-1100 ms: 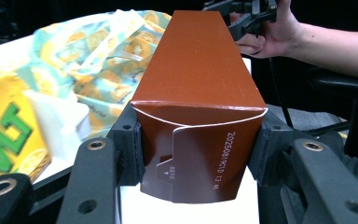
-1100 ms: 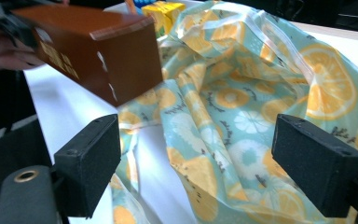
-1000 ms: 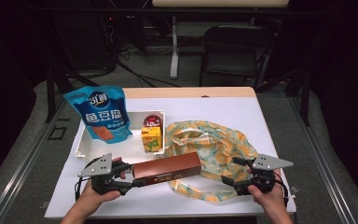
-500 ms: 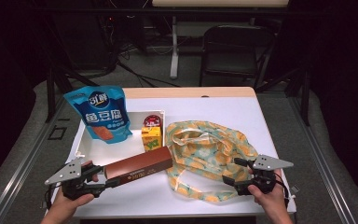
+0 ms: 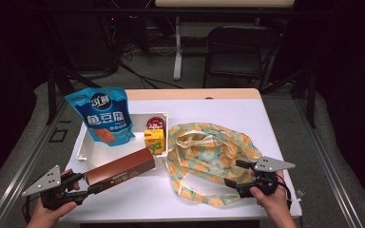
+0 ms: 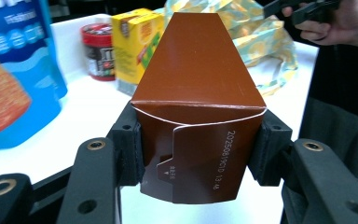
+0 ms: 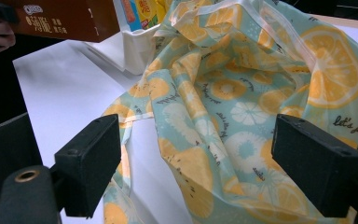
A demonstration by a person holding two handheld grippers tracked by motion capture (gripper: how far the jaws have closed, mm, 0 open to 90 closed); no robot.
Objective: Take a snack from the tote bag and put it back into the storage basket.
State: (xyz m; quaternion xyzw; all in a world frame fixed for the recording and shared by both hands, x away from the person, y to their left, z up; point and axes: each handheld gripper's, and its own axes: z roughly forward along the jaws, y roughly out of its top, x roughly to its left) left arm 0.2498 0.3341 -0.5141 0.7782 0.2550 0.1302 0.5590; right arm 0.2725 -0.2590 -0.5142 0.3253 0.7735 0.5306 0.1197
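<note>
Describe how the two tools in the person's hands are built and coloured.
Both the left tool and the right tool are black, each topped by a grey three-cornered plate with small holes. The jaws end in square black pads, with brass-coloured rivets on the arms.

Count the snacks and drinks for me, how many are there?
4: a blue pouch leaning in the white tray, a red can and yellow carton there too, and a brown box in the left gripper.
</note>
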